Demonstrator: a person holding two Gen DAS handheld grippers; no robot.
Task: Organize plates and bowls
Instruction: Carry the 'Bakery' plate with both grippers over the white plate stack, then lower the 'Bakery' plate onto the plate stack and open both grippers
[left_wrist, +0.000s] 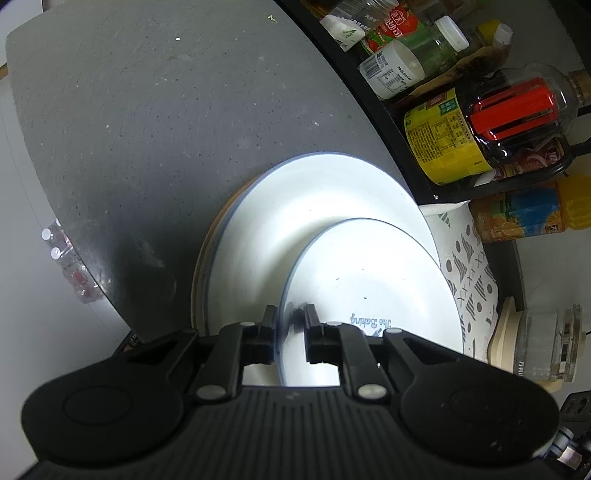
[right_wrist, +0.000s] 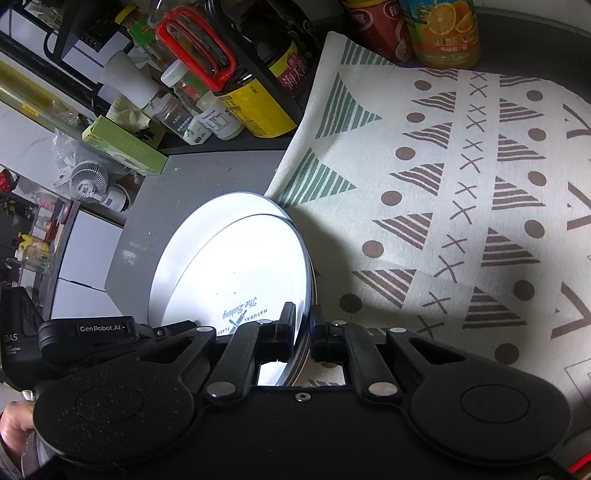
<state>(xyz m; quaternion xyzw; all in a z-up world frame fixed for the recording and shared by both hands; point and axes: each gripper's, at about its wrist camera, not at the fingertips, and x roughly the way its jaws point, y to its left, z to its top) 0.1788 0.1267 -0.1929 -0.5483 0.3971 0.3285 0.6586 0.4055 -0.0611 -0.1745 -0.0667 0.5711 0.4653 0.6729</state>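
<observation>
On the grey counter (left_wrist: 147, 129), both the left gripper (left_wrist: 290, 317) and the right gripper (right_wrist: 303, 317) pinched the small plate (left_wrist: 369, 288) rim at six o'clock; uneven pull could slip it onto the large plate (left_wrist: 295, 214)

On the table (left_wrist: 147, 129) a small plate (left_wrist: 369, 288) rests on a larger plate (left_wrist: 295, 206), which lies on a flat board (left_wrist: 201, 273) (only its edge shows at the left). In the left wrist view a patterned cloth (left_wrist: 469, 273) lies just right of the plates, and a rack of bottles (left_wrist: 461, 122) stands behind them to the right. The left gripper (left_wrist: 290, 317) straddles the small plate's near left rim; the right gripper (right_wrist: 303, 317) straddles the rim on the cloth's side. A jar (left_wrist: 550, 343) stands at the cloth's near right.
</observation>
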